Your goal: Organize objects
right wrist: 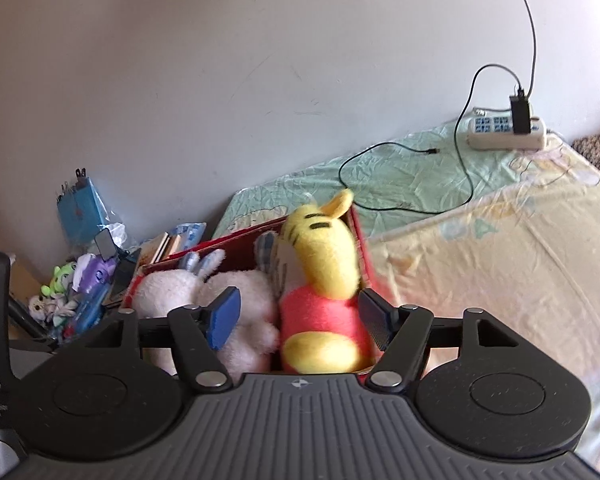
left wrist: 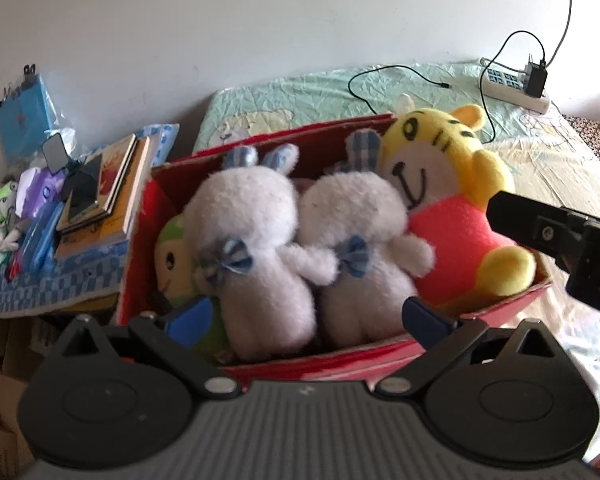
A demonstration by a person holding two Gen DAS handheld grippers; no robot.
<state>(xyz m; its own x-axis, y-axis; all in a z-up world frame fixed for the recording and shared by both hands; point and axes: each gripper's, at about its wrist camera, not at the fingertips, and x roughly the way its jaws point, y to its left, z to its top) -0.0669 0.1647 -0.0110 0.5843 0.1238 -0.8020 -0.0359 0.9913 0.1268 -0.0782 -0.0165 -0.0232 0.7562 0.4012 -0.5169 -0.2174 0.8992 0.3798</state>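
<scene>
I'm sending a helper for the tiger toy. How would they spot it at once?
Find the red box on the bed, packed with plush toys. The tiger toy sits at its end nearest the power strip, beside two white bunnies. It alone is yellow with black stripes and a pink shirt.

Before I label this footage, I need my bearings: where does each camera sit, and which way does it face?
Left wrist: sits on the left tongs, looking down into the red box at two white rabbits; its open blue-tipped fingers show.
Right wrist: sits on the right tongs, facing the yellow tiger; its open fingers show.
Shared: box, rabbits, tiger, power strip.
</scene>
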